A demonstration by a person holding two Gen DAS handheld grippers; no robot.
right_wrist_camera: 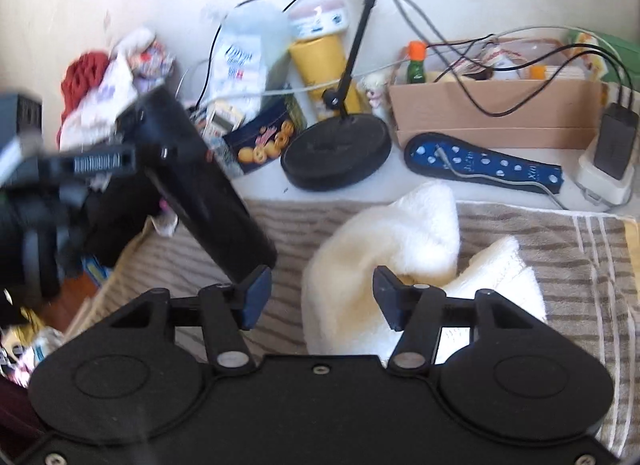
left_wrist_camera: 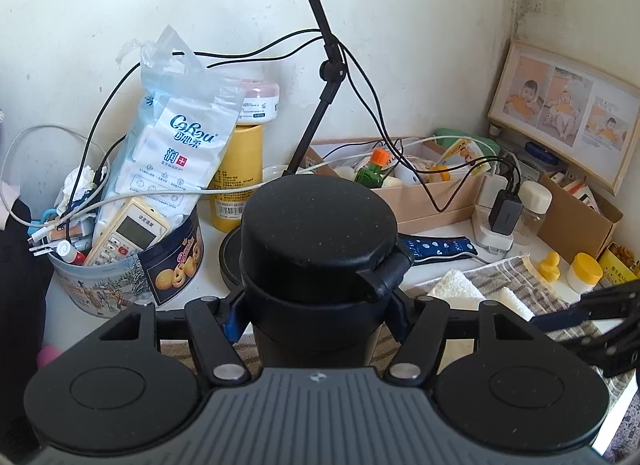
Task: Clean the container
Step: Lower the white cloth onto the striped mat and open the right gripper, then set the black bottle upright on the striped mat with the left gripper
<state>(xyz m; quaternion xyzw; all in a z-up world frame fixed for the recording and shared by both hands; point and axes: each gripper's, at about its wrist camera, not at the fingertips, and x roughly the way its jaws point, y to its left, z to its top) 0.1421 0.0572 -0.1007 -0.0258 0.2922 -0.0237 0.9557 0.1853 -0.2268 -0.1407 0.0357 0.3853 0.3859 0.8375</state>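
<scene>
In the left wrist view, a black cylindrical container (left_wrist_camera: 320,233) with a black flip lid stands between my left gripper's fingers. The left gripper (left_wrist_camera: 318,319) is shut on its body just below the lid. The right wrist view shows the same container (right_wrist_camera: 208,185) tilted at the left, its base over a striped towel (right_wrist_camera: 568,265). A crumpled white cloth (right_wrist_camera: 384,241) lies on that towel. My right gripper (right_wrist_camera: 322,299) hovers open over the cloth's near edge, and its blue pads (right_wrist_camera: 256,297) do not press on it.
A round black stand base (right_wrist_camera: 336,157) with its pole, a cookie tin (left_wrist_camera: 132,273) full of clutter, a long cardboard box (right_wrist_camera: 496,113), a blue spotted item (right_wrist_camera: 480,165) and a plugged charger (right_wrist_camera: 612,145) crowd the back. Cables hang across. A photo frame (left_wrist_camera: 568,113) leans at the right wall.
</scene>
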